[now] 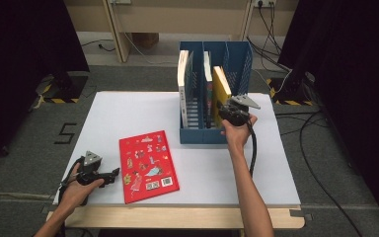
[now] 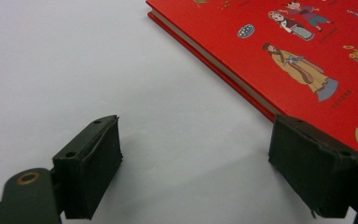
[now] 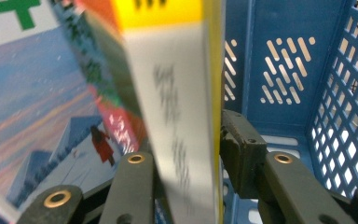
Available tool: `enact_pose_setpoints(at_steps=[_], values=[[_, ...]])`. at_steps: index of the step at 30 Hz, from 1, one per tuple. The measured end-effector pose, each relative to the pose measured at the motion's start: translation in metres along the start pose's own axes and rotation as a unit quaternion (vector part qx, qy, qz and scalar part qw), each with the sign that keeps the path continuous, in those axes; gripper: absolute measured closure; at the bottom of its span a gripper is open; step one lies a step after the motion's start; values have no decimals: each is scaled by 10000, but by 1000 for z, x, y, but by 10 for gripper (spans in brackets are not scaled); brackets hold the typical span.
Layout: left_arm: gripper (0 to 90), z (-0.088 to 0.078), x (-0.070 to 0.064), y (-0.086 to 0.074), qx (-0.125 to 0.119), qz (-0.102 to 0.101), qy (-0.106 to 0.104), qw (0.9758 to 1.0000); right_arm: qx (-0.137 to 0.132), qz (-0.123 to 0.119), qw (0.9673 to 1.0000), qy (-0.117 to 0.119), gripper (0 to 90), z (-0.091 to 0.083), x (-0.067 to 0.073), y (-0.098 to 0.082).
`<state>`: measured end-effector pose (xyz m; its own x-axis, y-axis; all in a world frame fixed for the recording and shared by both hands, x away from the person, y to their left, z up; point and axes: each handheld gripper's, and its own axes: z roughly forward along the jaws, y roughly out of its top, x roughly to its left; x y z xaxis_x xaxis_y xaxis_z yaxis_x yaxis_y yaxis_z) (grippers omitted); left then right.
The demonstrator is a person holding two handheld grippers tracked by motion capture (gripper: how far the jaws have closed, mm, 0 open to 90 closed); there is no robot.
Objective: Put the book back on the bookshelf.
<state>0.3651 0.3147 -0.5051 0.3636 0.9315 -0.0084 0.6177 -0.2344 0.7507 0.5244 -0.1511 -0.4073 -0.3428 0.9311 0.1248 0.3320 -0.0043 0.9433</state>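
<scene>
While the left gripper (image 1: pixel 109 176) rests near the desk's (image 1: pixel 128 108) front left corner, its fingers (image 2: pixel 89 173) stand wide apart with nothing between them, pointed at the red book (image 1: pixel 148 165). That book lies flat on the desk, just right of the gripper, toward the front edge; in the left gripper view one finger sits right at the book's near edge, and contact cannot be judged.

Blue rack (image 1: pixel 216 134) stands at the desk's back, right of centre. White book (image 1: pixel 182 81) upright in its left slot; another book (image 1: pixel 207 79) upright in the middle.

Yellow book (image 1: pixel 221 89) stands in the right slot, leaning slightly. Right gripper (image 1: pixel 225 111) is at its front edge, fingers (image 3: pixel 235 154) set narrowly either side of the book; whether the pads press on it is unclear from the blurred right gripper view.

Judgement: the step in hand is seating the yellow book in the rack. Next: let go fully, back the gripper straight out toward the front edge without dragging the book, then take up the red book.
</scene>
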Motion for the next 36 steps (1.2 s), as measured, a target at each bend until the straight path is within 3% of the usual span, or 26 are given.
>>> enact_pose_setpoints(at_steps=[3,6,14,22,30,36], values=[[159,0,0,0,4,-2,-6,10000,-22,-94,9999,-92,717,4,1,4],[159,0,0,0,0,-2,-2,10000,-234,-192,9994,-168,751,4,3,2],[159,0,0,0,4,-1,-6,10000,-839,168,9960,-262,756,17,0,3],[160,0,0,0,3,2,-8,10000,-1106,287,9929,-326,757,22,1,16],[161,0,0,0,-11,-14,-9,10000,-1200,299,9917,-363,756,31,2,20],[160,0,0,0,-11,-15,-11,10000,-1488,452,9872,-340,756,33,-1,20]])
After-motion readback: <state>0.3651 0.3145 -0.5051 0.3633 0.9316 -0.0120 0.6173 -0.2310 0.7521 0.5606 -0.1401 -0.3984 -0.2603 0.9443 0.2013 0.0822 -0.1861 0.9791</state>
